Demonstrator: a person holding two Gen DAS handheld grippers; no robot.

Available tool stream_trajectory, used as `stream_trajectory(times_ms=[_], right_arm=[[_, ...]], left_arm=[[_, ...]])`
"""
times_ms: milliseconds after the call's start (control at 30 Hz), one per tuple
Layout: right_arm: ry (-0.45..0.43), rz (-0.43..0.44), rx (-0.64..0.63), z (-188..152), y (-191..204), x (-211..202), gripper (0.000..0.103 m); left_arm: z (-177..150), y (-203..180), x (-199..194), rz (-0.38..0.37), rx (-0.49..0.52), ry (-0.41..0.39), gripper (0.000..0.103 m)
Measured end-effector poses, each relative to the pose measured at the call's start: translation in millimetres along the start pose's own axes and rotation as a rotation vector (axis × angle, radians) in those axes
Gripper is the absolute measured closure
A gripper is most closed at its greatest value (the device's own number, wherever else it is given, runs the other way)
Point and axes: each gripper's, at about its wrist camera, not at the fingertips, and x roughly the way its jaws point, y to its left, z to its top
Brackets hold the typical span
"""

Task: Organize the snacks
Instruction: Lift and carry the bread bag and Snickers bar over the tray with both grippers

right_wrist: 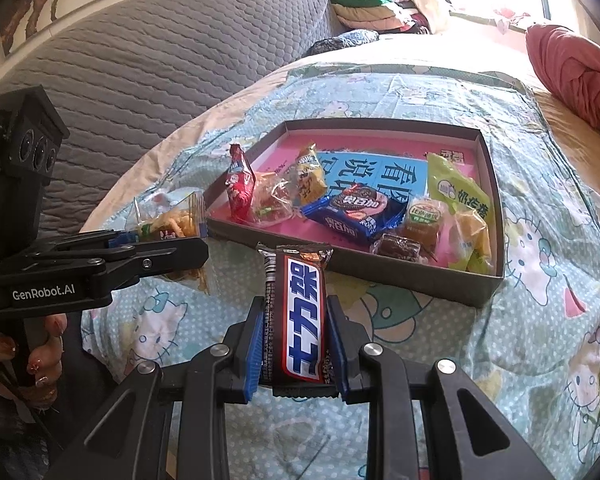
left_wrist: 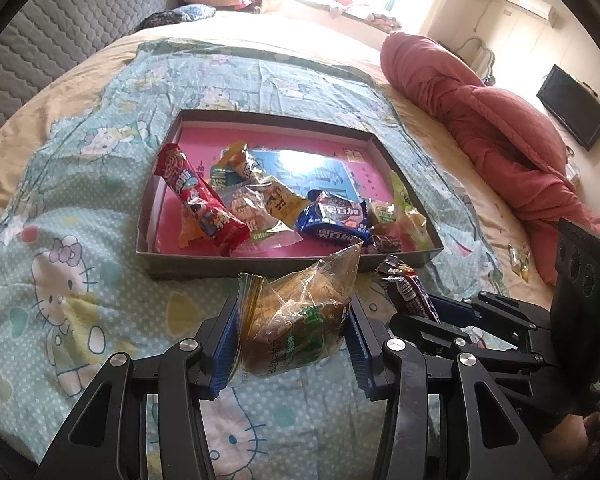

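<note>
My left gripper (left_wrist: 294,332) clamps a clear snack bag (left_wrist: 296,312); my right gripper (right_wrist: 294,344) clamps a chocolate bar (right_wrist: 302,316), long axis pointing up-frame. The box (right_wrist: 452,286) lies just beyond both loads, mid-frame, nearer my right, I judge.

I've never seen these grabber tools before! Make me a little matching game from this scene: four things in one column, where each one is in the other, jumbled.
Things:
1. clear crinkly bag of brown snacks
2. dark chocolate bar with a blue and white label
3. blue cookie packet
4. long red snack wrapper

Places:
A. leaning over the left edge of the shallow grey box
B. between the right gripper fingers
C. lying flat in the box, near its front wall
D. between the left gripper fingers

Pairs: 1-D, 2-B, 3-C, 4-A
</note>
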Motion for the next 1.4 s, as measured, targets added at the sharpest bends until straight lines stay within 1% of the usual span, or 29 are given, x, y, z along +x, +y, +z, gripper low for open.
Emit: stream_trajectory(times_ms=[433, 867, 1400], right_arm=[[-0.050, 0.029, 0.027, 7, -3, -11, 0.074], [-0.112, 0.045, 0.078, 18, -16, -23, 0.074], [-0.172, 0.058, 0.071, 38, -23, -28, 0.074]], left_arm=[[7, -6, -9, 0.002, 0.010, -0.031, 0.053], [17, -13, -13, 0.002, 0.021, -0.061, 0.053], [27, -18, -10, 0.012, 0.026, -0.078, 0.053]])
